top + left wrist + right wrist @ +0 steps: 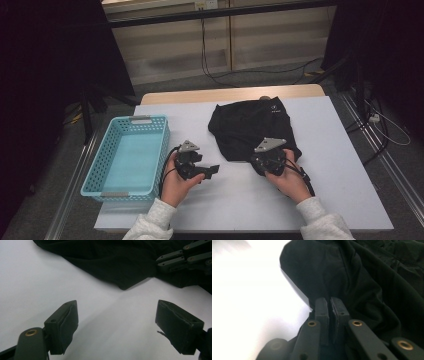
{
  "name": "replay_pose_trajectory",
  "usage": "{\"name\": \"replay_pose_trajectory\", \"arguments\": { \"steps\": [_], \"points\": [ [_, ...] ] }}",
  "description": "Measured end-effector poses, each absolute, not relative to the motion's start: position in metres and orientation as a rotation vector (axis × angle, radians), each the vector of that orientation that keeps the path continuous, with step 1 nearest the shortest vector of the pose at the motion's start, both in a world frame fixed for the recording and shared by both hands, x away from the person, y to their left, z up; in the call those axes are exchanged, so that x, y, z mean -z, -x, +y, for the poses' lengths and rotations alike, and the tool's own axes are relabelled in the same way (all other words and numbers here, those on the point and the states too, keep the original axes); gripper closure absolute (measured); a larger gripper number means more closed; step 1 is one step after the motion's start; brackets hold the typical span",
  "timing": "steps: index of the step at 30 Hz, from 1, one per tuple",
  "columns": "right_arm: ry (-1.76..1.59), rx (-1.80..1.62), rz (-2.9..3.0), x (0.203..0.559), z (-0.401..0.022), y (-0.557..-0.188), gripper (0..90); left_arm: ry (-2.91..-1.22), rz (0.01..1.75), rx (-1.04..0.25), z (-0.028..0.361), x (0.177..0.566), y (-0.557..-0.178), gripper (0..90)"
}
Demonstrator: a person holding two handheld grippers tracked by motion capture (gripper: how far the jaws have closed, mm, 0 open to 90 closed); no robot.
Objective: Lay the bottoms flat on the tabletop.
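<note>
Black garment (252,130) crumpled on the white table (340,165), centre-right, spreading toward 12 o'clock from the right gripper (262,161). Right gripper jaws pressed together, pinching the garment's near edge. Left gripper (212,170) at 9 o'clock of it, jaws wide apart over bare table, holding nothing. Blue basket (107,187) far left.

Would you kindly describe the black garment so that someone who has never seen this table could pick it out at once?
Start at the white table and look to its far middle, right of the light blue basket. There lies the black garment, a crumpled heap with a small white logo near its far edge. It is the one soft dark thing on the surface, and the right gripper is shut on its near hem.
</note>
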State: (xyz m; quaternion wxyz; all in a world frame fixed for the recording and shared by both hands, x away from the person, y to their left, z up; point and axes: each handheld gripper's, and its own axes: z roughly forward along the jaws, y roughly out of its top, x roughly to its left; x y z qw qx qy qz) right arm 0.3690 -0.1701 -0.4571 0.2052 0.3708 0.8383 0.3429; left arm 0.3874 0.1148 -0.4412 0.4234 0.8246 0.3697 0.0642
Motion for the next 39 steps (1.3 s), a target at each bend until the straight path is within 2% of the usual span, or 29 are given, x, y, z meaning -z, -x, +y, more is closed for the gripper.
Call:
{"name": "replay_pose_trajectory", "arguments": {
  "steps": [16, 22, 27, 33, 39],
  "points": [
    [-1.03, -1.323, 2.265, 0.398, -0.167, -0.358, 89.2, -2.049, 0.929, -0.166, 0.119, 0.438, -0.388, 18.7],
    [-1.083, -1.448, 2.191, 0.387, -0.181, -0.36, 89.2, -2.044, 0.933, -0.168, 0.121, 0.437, -0.388, 18.7],
    [-1.043, -1.473, 2.186, 0.379, -0.176, -0.357, 89.1, -2.052, 0.934, -0.158, 0.119, 0.439, -0.387, 18.9],
    [-1.095, -1.416, 2.174, 0.392, -0.178, -0.364, 89.0, -2.065, 0.898, -0.137, 0.107, 0.443, -0.386, 20.9],
    [-1.26, -1.284, 2.111, 0.419, -0.207, -0.378, 88.3, -2.072, 0.889, -0.128, 0.104, 0.444, -0.388, 21.1]
  ]
}}
